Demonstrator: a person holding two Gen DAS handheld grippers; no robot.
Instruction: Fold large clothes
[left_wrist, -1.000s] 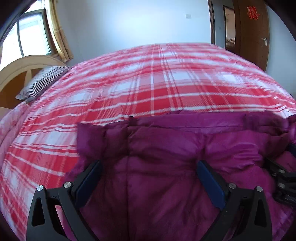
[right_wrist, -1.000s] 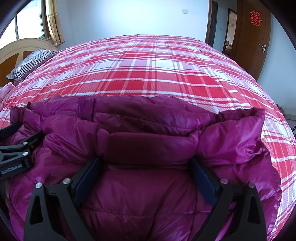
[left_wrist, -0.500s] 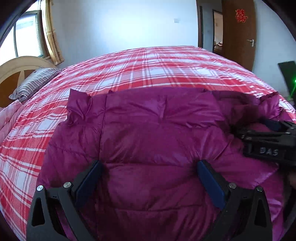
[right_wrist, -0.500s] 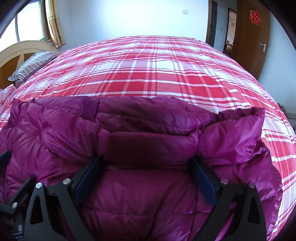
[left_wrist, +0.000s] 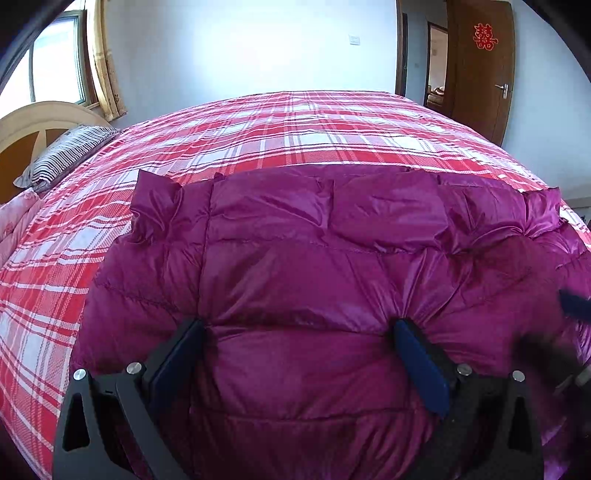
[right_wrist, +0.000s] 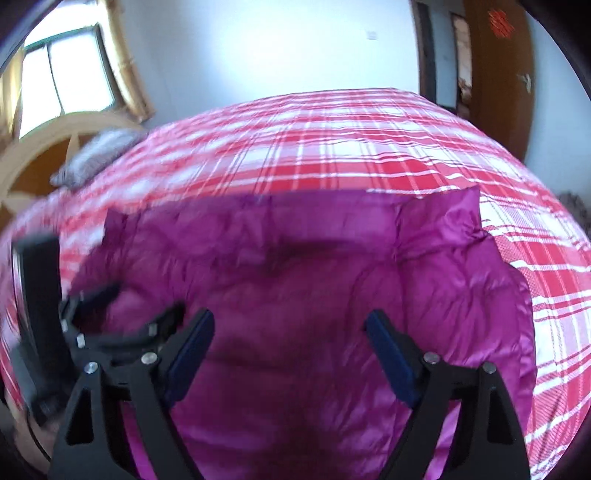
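Observation:
A magenta quilted down jacket (left_wrist: 314, 266) lies on the red and white plaid bed (left_wrist: 295, 136), folded into a thick pad. My left gripper (left_wrist: 299, 332) is wide open, its fingers resting on the jacket's near part. My right gripper (right_wrist: 290, 325) is also open just above the jacket (right_wrist: 314, 266), with nothing between its fingers. The left gripper shows blurred at the left in the right wrist view (right_wrist: 122, 317). The right gripper shows as a dark blur at the right edge of the left wrist view (left_wrist: 557, 332).
A striped pillow (left_wrist: 66, 155) and a wooden headboard (left_wrist: 40, 122) are at the far left. A window with a curtain (left_wrist: 107, 74) is behind them. A brown door (left_wrist: 480, 74) stands at the far right. Plaid bedding surrounds the jacket.
The right gripper has pulled back and up, its view now blurred by motion. The left gripper has drawn back a little, and the jacket lies flatter.

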